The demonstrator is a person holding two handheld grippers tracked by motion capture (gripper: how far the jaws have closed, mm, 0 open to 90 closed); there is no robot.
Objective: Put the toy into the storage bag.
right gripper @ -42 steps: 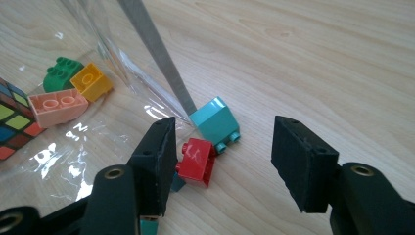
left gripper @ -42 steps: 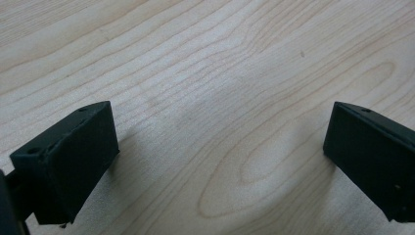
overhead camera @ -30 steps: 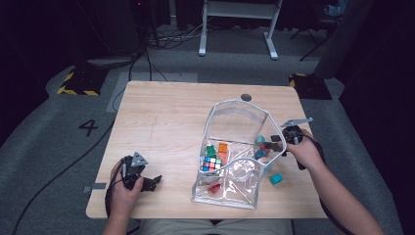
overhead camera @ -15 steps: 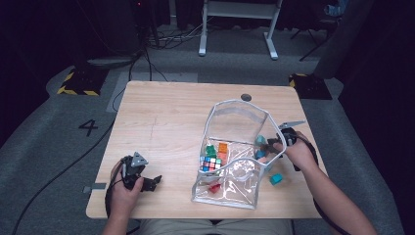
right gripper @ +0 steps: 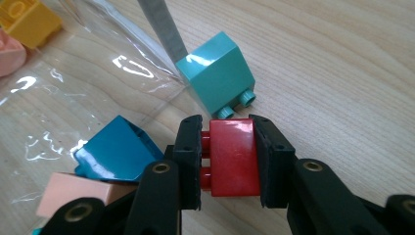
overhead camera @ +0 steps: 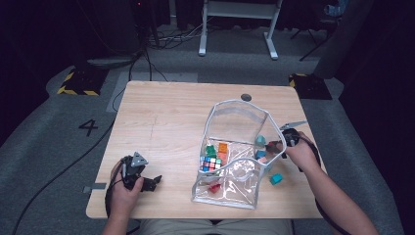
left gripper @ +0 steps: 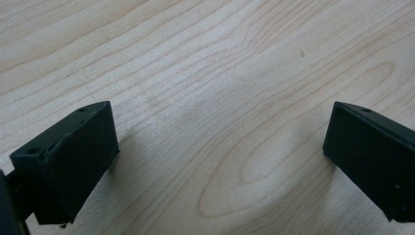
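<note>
My right gripper (right gripper: 226, 125) is shut on a small red brick (right gripper: 234, 156) that lies on the wood just right of a clear zip pouch (overhead camera: 235, 183). Its jaws have just been closing, and the pads now press on both sides of the brick. A teal brick (right gripper: 215, 73) lies right behind it, with a blue brick (right gripper: 120, 152) and a pink one (right gripper: 68, 193) to its left. In the high view the right gripper (overhead camera: 276, 147) is at the pouch's right edge. My left gripper (left gripper: 220, 132) stands open over bare wood at the table's front left (overhead camera: 152, 182).
The pouch holds a colour cube (overhead camera: 210, 163), green, orange and red pieces. Another teal brick (overhead camera: 276, 178) lies on the table (overhead camera: 161, 122) near the right front edge. A yellow brick (right gripper: 27, 19) rests under the pouch's film. A frame (overhead camera: 235, 10) stands on the floor beyond the table.
The right gripper's jaws look narrower at the pouch's right edge, and that hand has tilted slightly. The left hand and gripper have not moved.
</note>
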